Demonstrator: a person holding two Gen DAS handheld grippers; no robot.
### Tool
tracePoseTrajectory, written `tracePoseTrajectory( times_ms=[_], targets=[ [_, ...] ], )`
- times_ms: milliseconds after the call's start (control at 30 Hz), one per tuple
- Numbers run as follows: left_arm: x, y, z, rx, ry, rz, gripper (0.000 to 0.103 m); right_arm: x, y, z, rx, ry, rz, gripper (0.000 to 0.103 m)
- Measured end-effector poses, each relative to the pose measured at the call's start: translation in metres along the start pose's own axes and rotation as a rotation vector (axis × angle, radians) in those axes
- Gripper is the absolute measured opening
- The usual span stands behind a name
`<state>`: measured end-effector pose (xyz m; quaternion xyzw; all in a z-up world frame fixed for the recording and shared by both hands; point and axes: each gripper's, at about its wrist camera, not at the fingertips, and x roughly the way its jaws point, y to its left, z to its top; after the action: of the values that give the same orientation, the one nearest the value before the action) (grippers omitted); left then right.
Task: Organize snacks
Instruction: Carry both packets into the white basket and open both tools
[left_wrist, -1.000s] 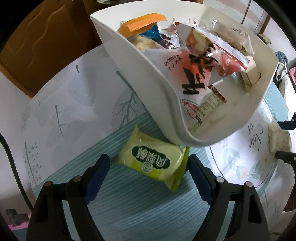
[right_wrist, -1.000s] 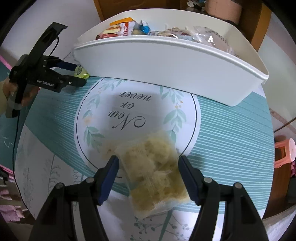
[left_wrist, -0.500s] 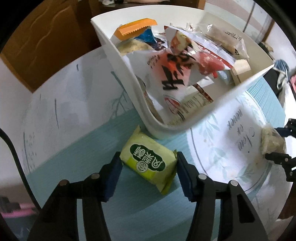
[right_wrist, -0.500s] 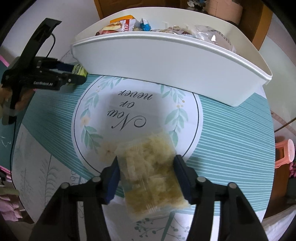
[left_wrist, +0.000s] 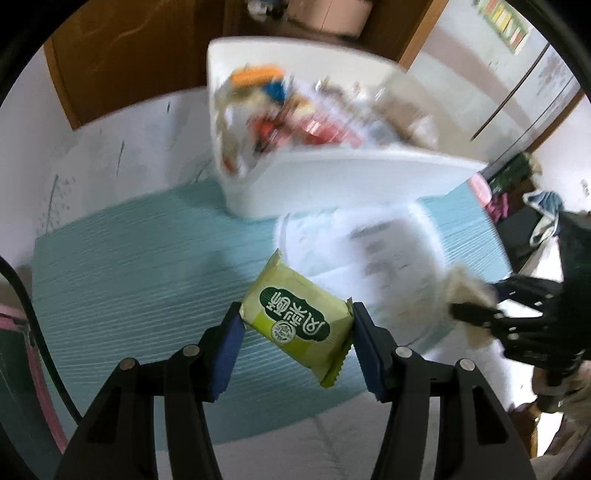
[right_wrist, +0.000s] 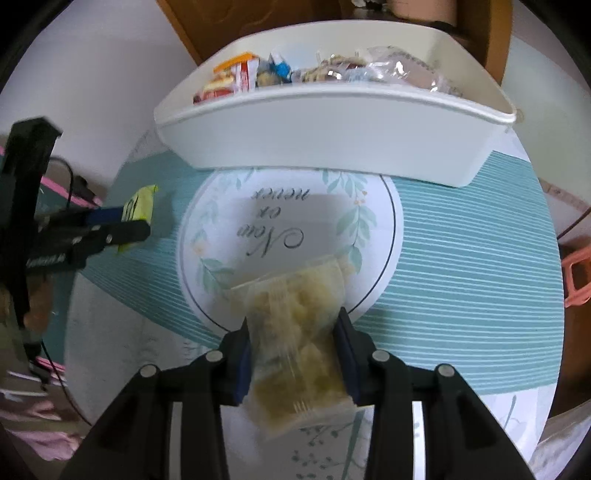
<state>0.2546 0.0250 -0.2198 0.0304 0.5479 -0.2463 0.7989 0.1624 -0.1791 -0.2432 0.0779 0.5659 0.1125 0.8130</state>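
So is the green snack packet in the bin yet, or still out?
Out. The green snack packet is clamped in the left gripper, lifted above the teal mat, short of the white bin.

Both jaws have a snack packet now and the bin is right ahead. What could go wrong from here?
1. The green packet sits skewed in the left gripper, pinched near one end, so it could pivot or slip out.
2. The right gripper jaws are closing on the clear packet; its crumbly contents may get crushed.
3. The white bin already looks heaped, so added packets might slide over its rim.
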Motion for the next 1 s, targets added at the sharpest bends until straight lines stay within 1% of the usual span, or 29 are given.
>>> tracePoseTrajectory(
  times_ms=[133,233,300,333,433,567,667,700,800,900,1000],
  targets=[
    [-0.033,-0.024,0.007,-0.004,-0.08,-0.005,0.056,-0.024,-0.003,0.008,0.006,-0.051,0.023,0.039],
    [-0.056,-0.042,0.028,0.008,-0.143,0.018,0.056,-0.051,0.004,0.021,0.003,-0.116,0.04,0.039],
    [-0.071,-0.048,0.043,0.015,-0.173,0.039,0.056,-0.071,0.005,0.035,-0.005,-0.167,0.05,0.039],
    [-0.079,-0.052,0.046,0.016,-0.184,0.043,0.056,-0.081,0.007,0.043,-0.01,-0.197,0.054,0.039],
    [-0.096,-0.062,0.072,0.022,-0.231,0.064,0.056,-0.115,0.009,0.068,-0.026,-0.285,0.054,0.039],
    [-0.118,-0.068,0.103,0.025,-0.299,0.108,0.056,-0.153,0.014,0.105,-0.053,-0.392,0.02,0.039],
    [-0.125,-0.069,0.122,0.002,-0.325,0.127,0.056,-0.176,0.013,0.13,-0.039,-0.455,0.007,0.039],
    [-0.127,-0.07,0.133,-0.011,-0.333,0.129,0.056,-0.184,0.011,0.138,-0.031,-0.474,-0.006,0.039],
    [-0.136,-0.071,0.146,-0.024,-0.363,0.133,0.056,-0.198,0.008,0.161,-0.014,-0.521,-0.043,0.039],
    [-0.136,-0.078,0.161,-0.023,-0.385,0.144,0.056,-0.203,0.009,0.18,-0.005,-0.545,-0.07,0.039],
    [-0.13,-0.08,0.173,-0.023,-0.385,0.157,0.057,-0.204,0.012,0.194,0.001,-0.552,-0.093,0.039]
  ],
)
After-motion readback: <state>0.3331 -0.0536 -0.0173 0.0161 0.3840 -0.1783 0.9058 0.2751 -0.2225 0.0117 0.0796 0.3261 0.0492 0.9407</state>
